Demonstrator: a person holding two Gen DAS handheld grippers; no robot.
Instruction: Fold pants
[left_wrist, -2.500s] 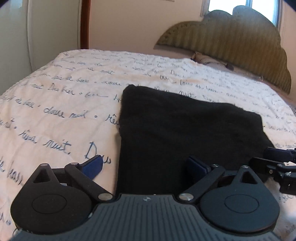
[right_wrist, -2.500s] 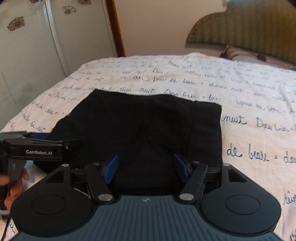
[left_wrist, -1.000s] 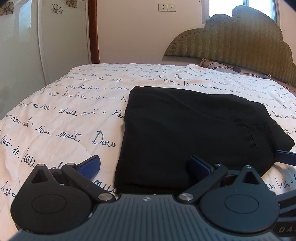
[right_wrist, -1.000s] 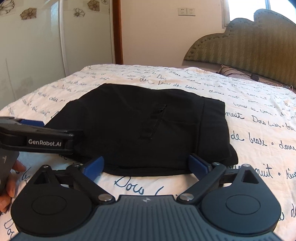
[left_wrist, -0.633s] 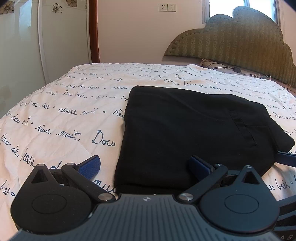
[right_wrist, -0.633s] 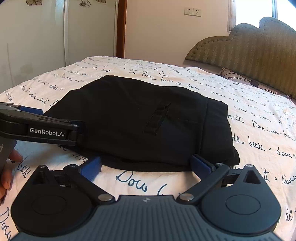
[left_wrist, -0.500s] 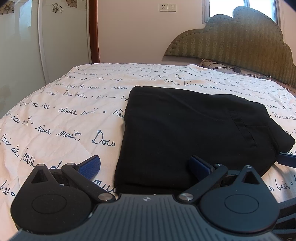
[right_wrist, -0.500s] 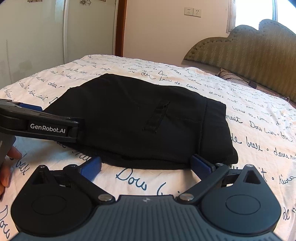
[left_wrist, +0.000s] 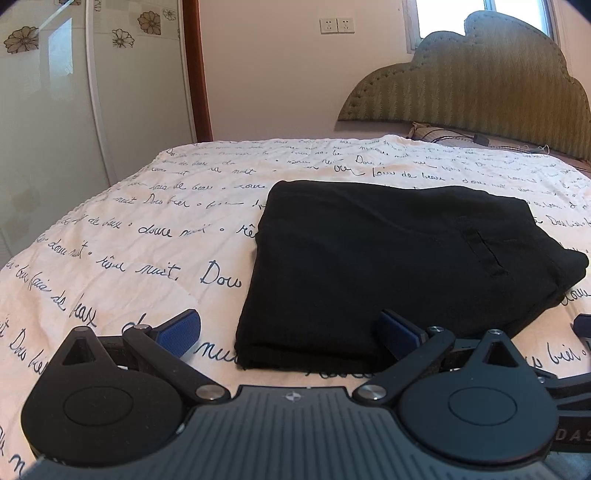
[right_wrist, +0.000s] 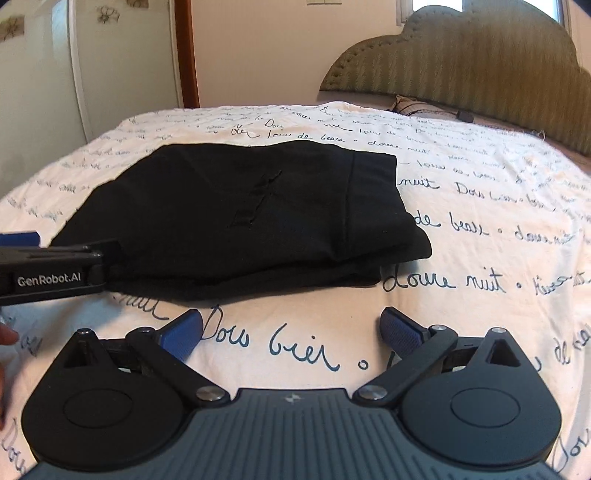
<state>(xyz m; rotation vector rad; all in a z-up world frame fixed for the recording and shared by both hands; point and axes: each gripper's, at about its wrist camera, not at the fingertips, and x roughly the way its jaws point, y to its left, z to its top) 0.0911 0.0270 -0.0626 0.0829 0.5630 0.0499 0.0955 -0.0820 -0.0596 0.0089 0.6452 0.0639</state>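
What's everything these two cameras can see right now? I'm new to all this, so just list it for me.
pants: one pair, black, folded into a flat stack in the middle of the bed.
bedspread: one, white with blue handwriting, covering the bed.
headboard: one, olive green, scalloped, at the far end.
pillow: one, patterned, mostly hidden below the headboard.
wall sockets: two, white, high on the beige wall.
wardrobe doors: pale with flower prints, left side.
left gripper: black with blue pads, open, at the pants' near edge.
right gripper: same build, open, over bare bedspread.

Left hand-held gripper (right_wrist: 22, 240) cut off by frame edge; pants (right_wrist: 240, 218) underside hidden.
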